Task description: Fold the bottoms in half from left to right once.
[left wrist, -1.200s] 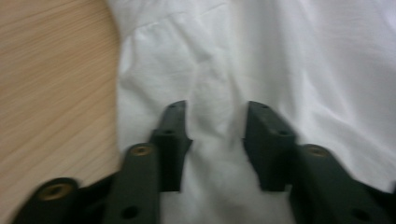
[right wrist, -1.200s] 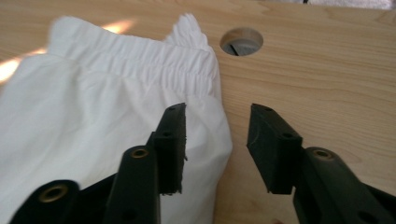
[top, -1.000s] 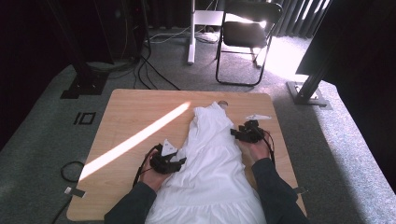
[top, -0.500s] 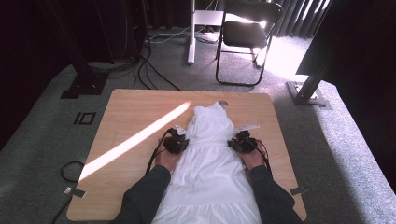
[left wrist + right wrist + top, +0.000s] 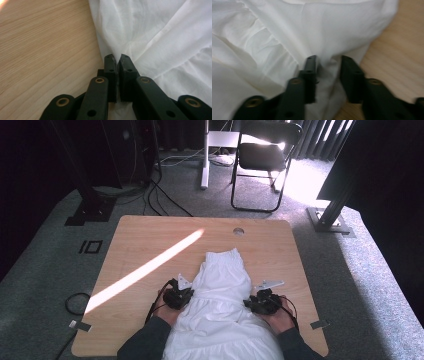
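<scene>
A white garment (image 5: 222, 295) lies lengthwise on the wooden table (image 5: 150, 240), its lower part hanging off the near edge between the person's arms. My left gripper (image 5: 187, 295) is at its left edge, at the gathered waist. In the left gripper view the left gripper (image 5: 117, 58) is shut, pinching a fold of the white cloth (image 5: 155, 30). My right gripper (image 5: 252, 304) is at the right edge. In the right gripper view the right gripper (image 5: 328, 62) has its jaws apart, having just been opening, with a loose ridge of cloth (image 5: 287, 25) between them.
A strip of sunlight (image 5: 150, 265) crosses the table's left half. A round cable hole (image 5: 238, 231) sits near the far edge. Beyond the table stand a black chair (image 5: 265, 160) and dark stands. A cable (image 5: 75, 302) lies on the carpet at left.
Both hands have drawn back toward the near edge along the garment's sides. The garment's top has slid nearer with them.
</scene>
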Tool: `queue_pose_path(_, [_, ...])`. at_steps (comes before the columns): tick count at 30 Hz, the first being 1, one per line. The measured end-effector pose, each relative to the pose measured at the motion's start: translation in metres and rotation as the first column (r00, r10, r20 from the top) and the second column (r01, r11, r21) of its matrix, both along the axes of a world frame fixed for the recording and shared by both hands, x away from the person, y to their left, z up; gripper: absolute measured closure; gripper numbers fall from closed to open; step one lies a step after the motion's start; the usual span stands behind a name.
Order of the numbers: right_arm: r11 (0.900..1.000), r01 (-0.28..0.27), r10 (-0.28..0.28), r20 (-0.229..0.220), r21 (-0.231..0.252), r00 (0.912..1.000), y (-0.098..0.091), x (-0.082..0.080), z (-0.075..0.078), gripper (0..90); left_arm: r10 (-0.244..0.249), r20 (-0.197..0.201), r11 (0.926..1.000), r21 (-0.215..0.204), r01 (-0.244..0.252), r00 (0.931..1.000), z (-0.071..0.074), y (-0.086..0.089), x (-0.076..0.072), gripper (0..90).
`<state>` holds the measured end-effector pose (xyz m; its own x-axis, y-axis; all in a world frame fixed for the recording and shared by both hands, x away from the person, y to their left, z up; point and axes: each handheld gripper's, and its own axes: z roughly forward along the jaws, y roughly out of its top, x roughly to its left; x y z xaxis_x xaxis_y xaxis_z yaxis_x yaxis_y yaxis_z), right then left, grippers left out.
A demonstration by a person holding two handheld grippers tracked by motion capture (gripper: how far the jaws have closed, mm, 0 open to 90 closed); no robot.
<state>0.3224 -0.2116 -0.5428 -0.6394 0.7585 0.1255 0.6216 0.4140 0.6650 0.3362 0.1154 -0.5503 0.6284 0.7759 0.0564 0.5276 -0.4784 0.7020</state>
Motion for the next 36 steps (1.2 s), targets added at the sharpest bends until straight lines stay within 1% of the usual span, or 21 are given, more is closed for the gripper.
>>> queue_pose_path(2, [0.9999,0.013,-0.013,0.021,0.007,0.9997,-0.002,-0.001,0.004,54.8,-0.005,0.003,1.0000,-0.004,0.005,1.0000,0.000,0.001,0.000,83.9])
queue_pose_path(3, [0.9948,0.065,-0.073,0.102,0.079,0.9921,-0.014,0.005,0.021,47.4,-0.002,-0.002,0.9999,-0.017,0.002,1.0000,-0.001,0.002,0.002,83.8])
queue_pose_path(4, [0.9904,0.089,-0.102,0.122,0.105,0.9873,-0.017,0.010,0.027,46.4,-0.002,0.000,0.9999,-0.017,0.002,1.0000,-0.001,0.002,0.003,83.8])
queue_pose_path(6, [0.9827,0.112,-0.136,0.162,0.147,0.9774,-0.019,0.025,0.037,45.1,-0.001,0.006,0.9999,-0.012,0.001,1.0000,-0.001,0.001,0.004,83.7])
queue_pose_path(8, [0.9805,0.122,-0.147,0.165,0.154,0.9752,-0.014,0.049,0.041,44.5,-0.001,0.012,0.9999,-0.011,0.001,0.9999,-0.001,0.001,0.005,83.5])
queue_pose_path(11, [0.9892,0.109,-0.122,0.143,0.099,0.9821,0.008,0.089,0.030,43.6,0.004,0.015,0.9998,-0.018,-0.003,0.9999,-0.002,0.001,0.006,82.0])
queue_pose_path(12, [0.9892,0.109,-0.122,0.143,0.099,0.9821,0.008,0.089,0.030,43.6,0.004,0.015,0.9998,-0.018,-0.003,0.9999,-0.002,0.001,0.006,81.3])
queue_pose_path(13, [0.9936,0.103,-0.107,0.108,0.046,0.9883,0.021,0.106,0.017,42.2,0.007,0.013,0.9997,-0.025,-0.007,0.9999,-0.002,0.002,0.007,80.4])
queue_pose_path(14, [0.9953,0.094,-0.096,0.100,0.025,0.9903,0.025,0.110,0.013,42.8,0.009,0.015,0.9995,-0.030,-0.009,0.9998,-0.003,0.003,0.008,79.9])
queue_pose_path(16, [0.9956,0.082,-0.077,0.094,-0.046,0.9926,0.035,0.116,0.004,54.2,0.013,0.018,0.9994,-0.032,-0.012,0.9998,-0.003,0.003,0.008,79.2])
queue_pose_path(17, [0.9920,0.076,-0.065,0.106,-0.101,0.9923,0.039,0.117,0.001,65.6,0.013,0.019,0.9995,-0.029,-0.013,0.9997,-0.003,0.003,0.008,78.7])
queue_pose_path(19, [0.9807,0.108,-0.079,0.175,-0.163,0.9813,0.041,0.116,0.006,77.7,0.011,0.027,0.9998,-0.018,-0.011,0.9996,-0.003,0.002,0.008,78.8])
queue_pose_path(20, [0.9807,0.108,-0.079,0.175,-0.163,0.9813,0.041,0.116,0.006,77.7,0.011,0.027,0.9998,-0.018,-0.011,0.9996,-0.003,0.002,0.008,78.9])
queue_pose_path(21, [0.9750,0.166,-0.126,0.249,-0.148,0.9604,0.038,0.116,0.019,82.1,0.014,0.033,0.9998,-0.012,-0.013,0.9994,-0.003,0.001,0.007,78.9])
queue_pose_path(23, [0.9755,0.192,-0.153,0.298,-0.107,0.9422,0.036,0.119,0.031,82.3,0.015,0.033,0.9998,-0.011,-0.014,0.9994,-0.003,0.000,0.007,78.9])
queue_pose_path(25, [0.9809,0.177,-0.143,0.321,-0.081,0.9362,0.039,0.126,0.036,81.1,0.017,0.033,0.9998,-0.013,-0.017,0.9993,-0.003,0.000,0.008,78.9])
queue_pose_path(28, [0.9845,0.157,-0.127,0.306,-0.077,0.9436,0.045,0.139,0.029,69.7,0.018,0.029,0.9996,-0.020,-0.018,0.9994,-0.003,0.001,0.008,78.8])
queue_pose_path(29, [0.9799,0.181,-0.151,0.281,-0.083,0.9477,0.047,0.146,0.022,62.5,0.018,0.027,0.9997,-0.020,-0.017,0.9995,-0.003,0.001,0.008,78.8])
queue_pose_path(30, [0.9799,0.181,-0.151,0.281,-0.083,0.9477,0.047,0.146,0.022,62.5,0.018,0.027,0.9997,-0.020,-0.017,0.9995,-0.003,0.001,0.008,78.8])
queue_pose_path(31, [0.9781,0.203,-0.189,0.207,-0.046,0.9598,0.046,0.157,0.010,52.1,0.016,0.026,0.9997,-0.022,-0.015,0.9995,-0.003,0.001,0.008,78.7])
queue_pose_path(36, [0.9773,0.211,-0.211,0.135,0.015,0.9680,0.043,0.162,0.000,43.0,0.017,0.025,0.9995,-0.025,-0.016,0.9995,-0.003,0.001,0.008,78.7])
